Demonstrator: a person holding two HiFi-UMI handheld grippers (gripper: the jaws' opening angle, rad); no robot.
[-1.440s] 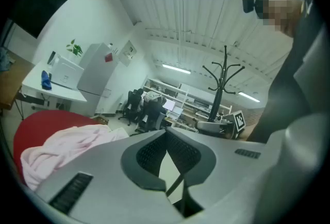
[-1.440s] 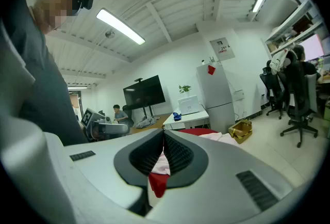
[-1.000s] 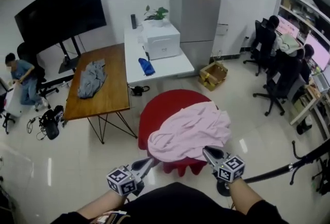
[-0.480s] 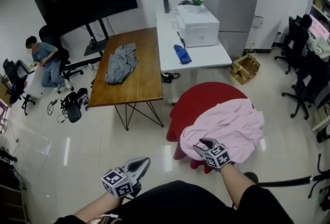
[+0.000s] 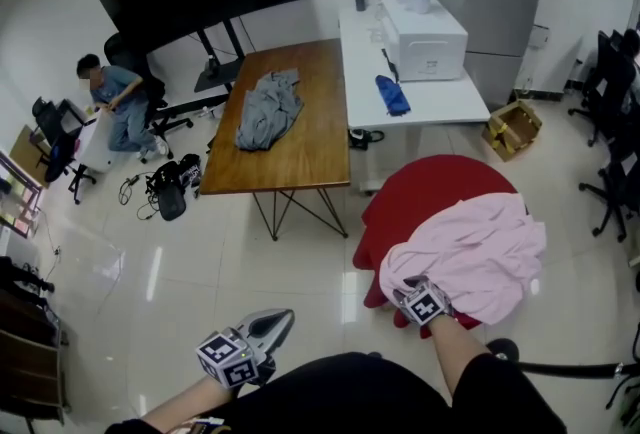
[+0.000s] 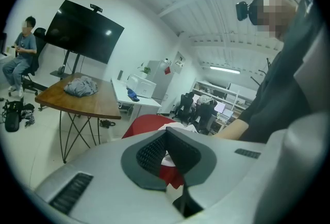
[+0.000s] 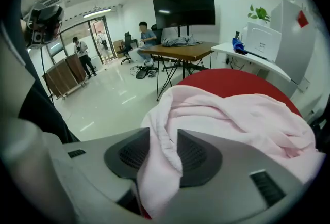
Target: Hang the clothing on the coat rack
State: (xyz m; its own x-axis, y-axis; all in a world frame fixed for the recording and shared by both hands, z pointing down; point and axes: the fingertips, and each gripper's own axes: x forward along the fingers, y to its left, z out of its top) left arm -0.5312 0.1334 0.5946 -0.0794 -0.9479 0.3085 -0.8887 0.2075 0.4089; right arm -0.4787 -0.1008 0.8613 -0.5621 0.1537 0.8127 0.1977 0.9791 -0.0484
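- Left gripper (image 6: 166,132) waits low beside the person's body, tips together, holding nothing.
- Right gripper (image 7: 165,152), its wide jaws just narrowing, straddles a fold of the pink garment (image 7: 242,114), probably to lift it.
- The garment lies heaped on the red seat (image 5: 430,192), not yet hung.

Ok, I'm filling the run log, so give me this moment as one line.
right gripper: open, just closing around fold of pink garment on red seat | left gripper: shut, empty

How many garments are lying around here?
2: a pink garment on the red seat, a grey garment on the wooden table. The blue thing on the white table may be another.
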